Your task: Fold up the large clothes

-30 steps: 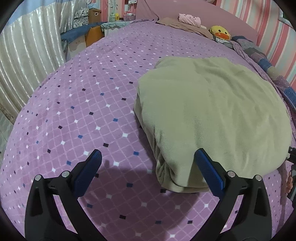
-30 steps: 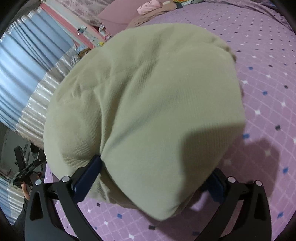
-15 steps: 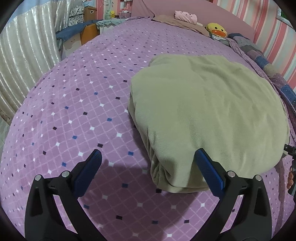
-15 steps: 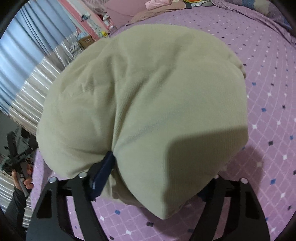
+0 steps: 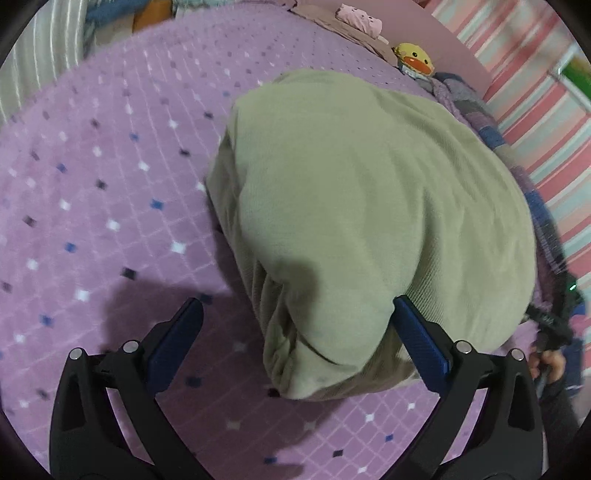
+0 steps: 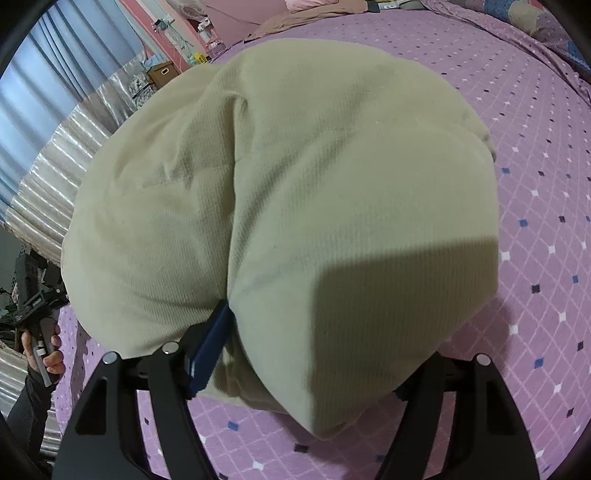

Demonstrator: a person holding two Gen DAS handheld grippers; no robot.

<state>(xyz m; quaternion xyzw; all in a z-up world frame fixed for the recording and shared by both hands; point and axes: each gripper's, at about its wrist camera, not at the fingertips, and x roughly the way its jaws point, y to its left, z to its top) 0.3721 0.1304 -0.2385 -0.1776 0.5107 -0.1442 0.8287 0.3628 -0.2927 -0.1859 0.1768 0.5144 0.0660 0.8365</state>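
A folded olive-green garment (image 5: 369,203) lies thick on the purple diamond-patterned bedspread (image 5: 92,203). In the left wrist view my left gripper (image 5: 295,306) hangs open over the garment's near corner. Its right finger (image 5: 417,336) rests against the cloth, and its left finger (image 5: 177,332) stands over bare bedspread. In the right wrist view the garment (image 6: 314,184) fills the frame. My right gripper (image 6: 314,350) is shut on its near fold: the left pad (image 6: 210,347) digs a crease into the cloth, and the right pad is hidden under the fabric.
A yellow duck plush (image 5: 413,61), a pink pillow (image 5: 360,24) and a patchwork blanket (image 5: 480,122) lie along the bed's far side. Silvery curtains (image 6: 55,147) and a cardboard box (image 6: 162,72) stand beyond the bed. A hand (image 6: 48,347) holds the other gripper at the left edge.
My left gripper has dropped and tilted down toward the garment's near corner, still open. My right gripper's jaws have narrowed onto the fold, pinching a crease into the cloth.
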